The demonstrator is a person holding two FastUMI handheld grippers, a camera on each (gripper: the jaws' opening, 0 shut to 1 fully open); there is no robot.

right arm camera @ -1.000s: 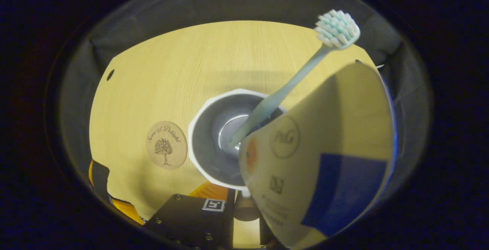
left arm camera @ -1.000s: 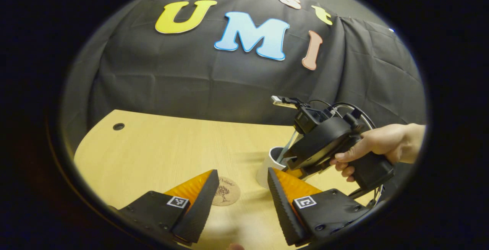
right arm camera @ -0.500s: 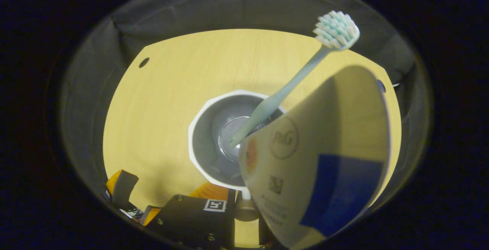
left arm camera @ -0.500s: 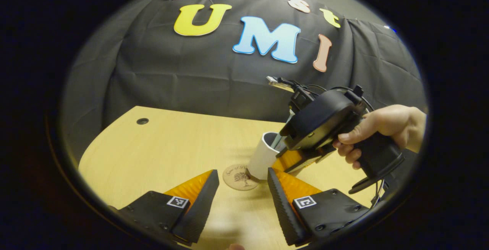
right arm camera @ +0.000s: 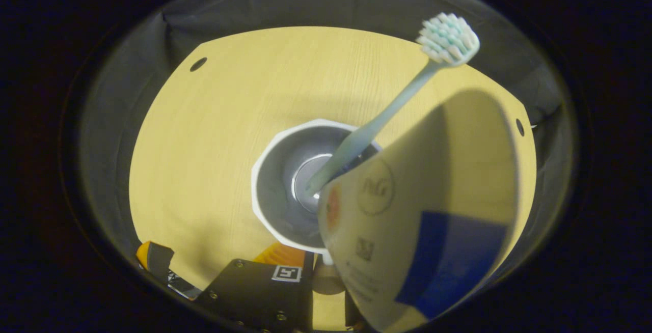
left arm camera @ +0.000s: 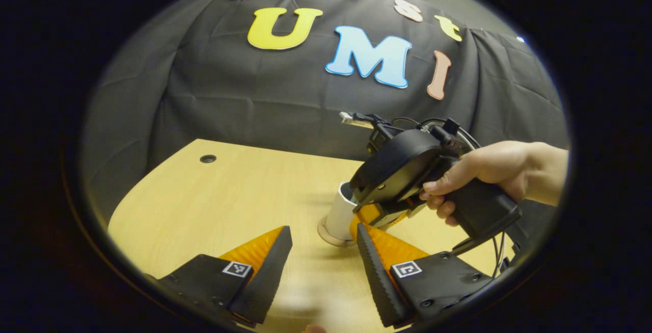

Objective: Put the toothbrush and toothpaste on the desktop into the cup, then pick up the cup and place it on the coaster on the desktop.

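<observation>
Wood table point(left arm camera: 229, 200) before black cloth. Right gripper point(left arm camera: 379, 216) fingers clamped on white cup point(left arm camera: 340, 213) wall; cup over coaster point(left arm camera: 333, 239), likely being set down. Toothbrush point(right arm camera: 387, 114), toothpaste point(right arm camera: 423, 211) stand inside. Left gripper point(left arm camera: 318, 267) fingers apart, idle.

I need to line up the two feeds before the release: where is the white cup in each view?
Left gripper view: the cup stands right of centre on the desk, beneath the hand-held right gripper, on the coaster.
Right gripper view: seen from above at centre, rim around the toothbrush and toothpaste.
Shared landmark: the desk's round hole.
</observation>
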